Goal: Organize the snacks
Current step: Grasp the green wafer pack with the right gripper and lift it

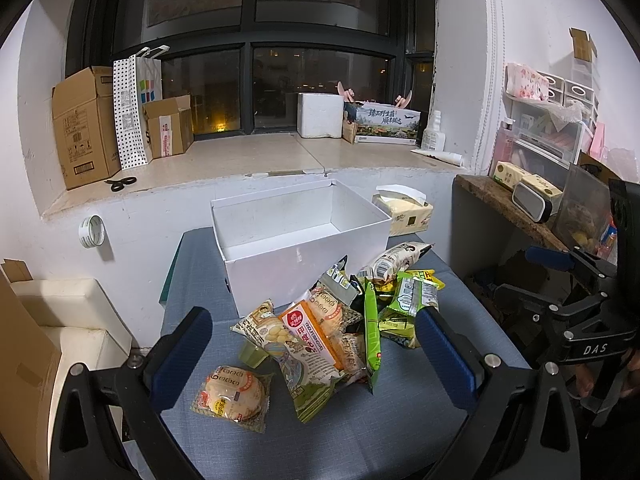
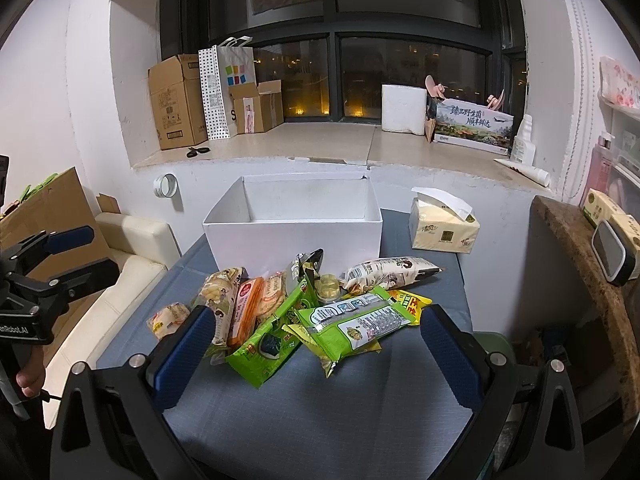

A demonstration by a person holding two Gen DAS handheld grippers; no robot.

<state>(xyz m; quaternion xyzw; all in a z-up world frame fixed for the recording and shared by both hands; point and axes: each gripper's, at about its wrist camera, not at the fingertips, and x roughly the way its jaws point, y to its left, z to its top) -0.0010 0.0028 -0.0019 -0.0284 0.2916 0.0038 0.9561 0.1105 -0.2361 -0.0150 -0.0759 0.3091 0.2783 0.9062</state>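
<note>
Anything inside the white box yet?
Nothing visible: the white box shows bare inner walls and floor. Its near wall hides the front strip of floor. The snack pile lies outside, in front.

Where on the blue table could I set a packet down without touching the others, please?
Bare cloth lies along the near edge of the table, in front of the snack pile. The white box is empty too. Between pile and box it is crowded.

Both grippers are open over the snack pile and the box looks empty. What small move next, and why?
Probably lower the left gripper onto the round rice-cracker pack: it lies apart from the pile, nearest that gripper, and the white box has nothing in it.
</note>
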